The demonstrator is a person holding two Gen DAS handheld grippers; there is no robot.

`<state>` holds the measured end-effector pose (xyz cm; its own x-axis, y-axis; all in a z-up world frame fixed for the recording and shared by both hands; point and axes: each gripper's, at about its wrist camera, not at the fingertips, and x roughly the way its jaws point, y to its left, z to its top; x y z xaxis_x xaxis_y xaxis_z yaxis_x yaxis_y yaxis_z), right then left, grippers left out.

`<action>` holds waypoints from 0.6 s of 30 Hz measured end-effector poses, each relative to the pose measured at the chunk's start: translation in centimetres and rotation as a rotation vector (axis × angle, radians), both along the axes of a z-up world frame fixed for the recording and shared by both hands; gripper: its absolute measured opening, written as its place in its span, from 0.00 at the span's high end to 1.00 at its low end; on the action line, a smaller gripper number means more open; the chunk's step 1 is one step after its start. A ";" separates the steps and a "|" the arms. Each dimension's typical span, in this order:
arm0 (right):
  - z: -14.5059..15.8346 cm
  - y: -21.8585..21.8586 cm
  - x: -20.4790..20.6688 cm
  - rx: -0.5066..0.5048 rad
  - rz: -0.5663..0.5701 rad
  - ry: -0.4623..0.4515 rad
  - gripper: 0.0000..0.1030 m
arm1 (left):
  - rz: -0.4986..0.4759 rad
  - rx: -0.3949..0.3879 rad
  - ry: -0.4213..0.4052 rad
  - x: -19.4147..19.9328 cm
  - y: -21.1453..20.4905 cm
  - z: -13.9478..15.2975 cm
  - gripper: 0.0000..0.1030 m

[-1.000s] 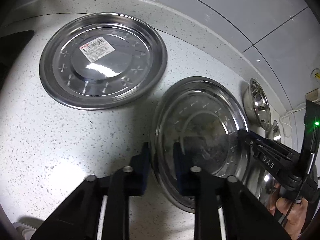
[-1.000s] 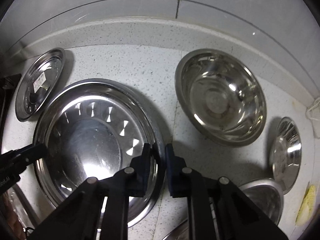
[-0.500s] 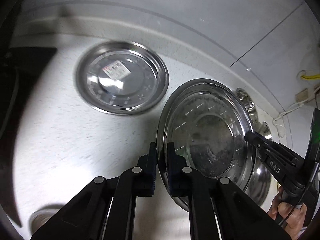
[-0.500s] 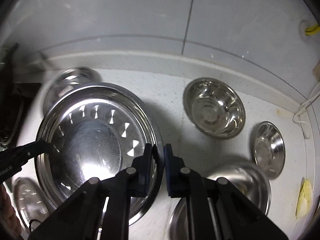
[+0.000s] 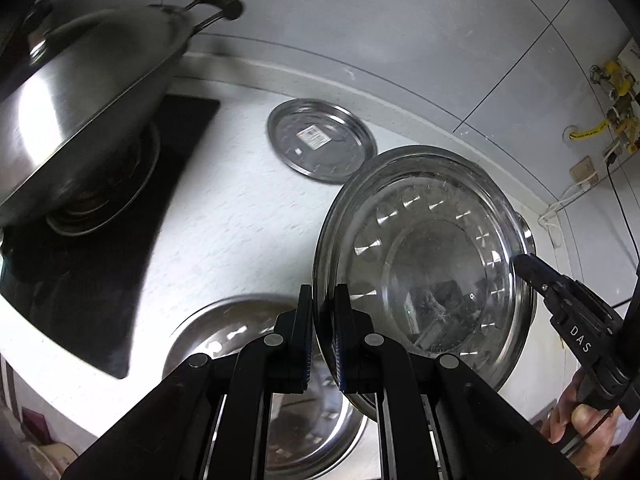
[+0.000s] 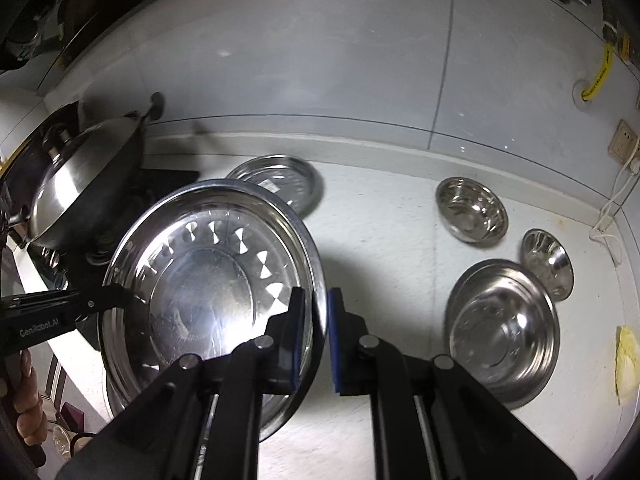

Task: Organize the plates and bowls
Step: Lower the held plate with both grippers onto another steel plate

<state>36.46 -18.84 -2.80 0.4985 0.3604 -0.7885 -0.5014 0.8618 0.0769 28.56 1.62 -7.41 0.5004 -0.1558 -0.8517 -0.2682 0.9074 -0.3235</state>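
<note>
A large steel plate [image 5: 424, 264] hangs in the air above the counter, held by both grippers. My left gripper [image 5: 323, 332] is shut on its left rim. My right gripper [image 6: 316, 332] is shut on its right rim; the plate also shows in the right wrist view [image 6: 208, 272]. A second steel plate with a sticker [image 5: 320, 140] lies flat near the back wall, and shows in the right wrist view [image 6: 280, 180]. Another steel plate [image 5: 248, 344] lies on the counter under my left gripper. Three steel bowls [image 6: 472, 210] [image 6: 546, 262] [image 6: 502, 328] sit on the right of the counter.
A lidded steel wok [image 5: 84, 92] stands on a black stove top [image 5: 80, 264] at the left. The tiled wall [image 6: 360, 60] runs behind the counter. Yellow pipes and a socket with cables [image 5: 608, 92] are on the right wall. A yellow cloth [image 6: 626, 364] lies at the right edge.
Both grippers have lifted the large plate up off the counter and pulled back. The counter, wok and bowls now appear farther away. The left gripper closed on the rim.
</note>
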 end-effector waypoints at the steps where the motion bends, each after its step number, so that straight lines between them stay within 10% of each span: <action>1: 0.0 0.4 -0.6 0.001 -0.003 0.004 0.90 | -0.006 -0.007 0.000 -0.6 0.7 -0.1 0.94; 18: -5.7 5.2 -11.8 -0.016 -0.138 0.162 0.90 | -0.187 -0.027 0.074 -7.9 7.1 -3.2 0.94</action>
